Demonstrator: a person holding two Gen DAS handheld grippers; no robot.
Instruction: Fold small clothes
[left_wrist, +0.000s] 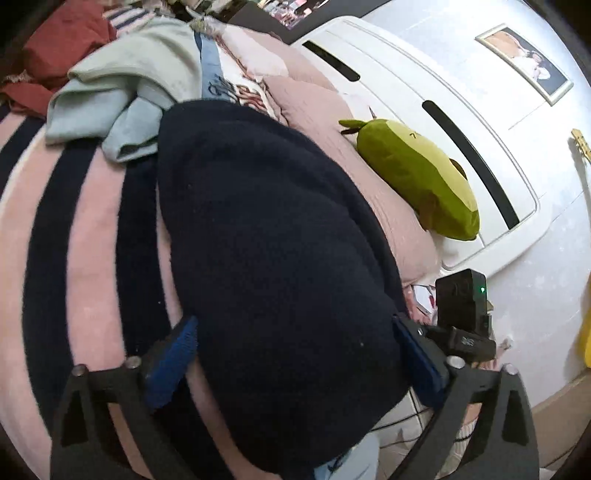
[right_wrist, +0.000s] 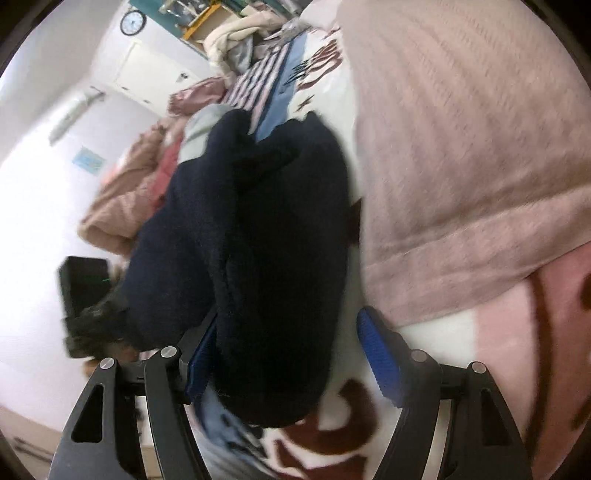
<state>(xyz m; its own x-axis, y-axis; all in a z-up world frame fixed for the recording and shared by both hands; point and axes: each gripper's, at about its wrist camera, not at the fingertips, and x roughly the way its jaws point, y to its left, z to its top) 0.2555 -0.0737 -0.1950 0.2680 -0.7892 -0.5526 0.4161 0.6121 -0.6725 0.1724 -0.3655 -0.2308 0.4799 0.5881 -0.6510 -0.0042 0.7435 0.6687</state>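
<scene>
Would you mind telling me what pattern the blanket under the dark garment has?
Pink with broad navy stripes; the blanket shows best in the left wrist view.

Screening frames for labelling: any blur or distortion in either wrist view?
Left wrist: sharp, heavy fisheye bending the white headboard; dark navy garment shows little texture. Right wrist: motion-smeared, navy garment edges and pink blanket soft; corners vignetted in both.

A home bedroom: bed (left_wrist: 92, 229), white headboard (left_wrist: 424, 122), avocado plush (left_wrist: 417, 173).
</scene>
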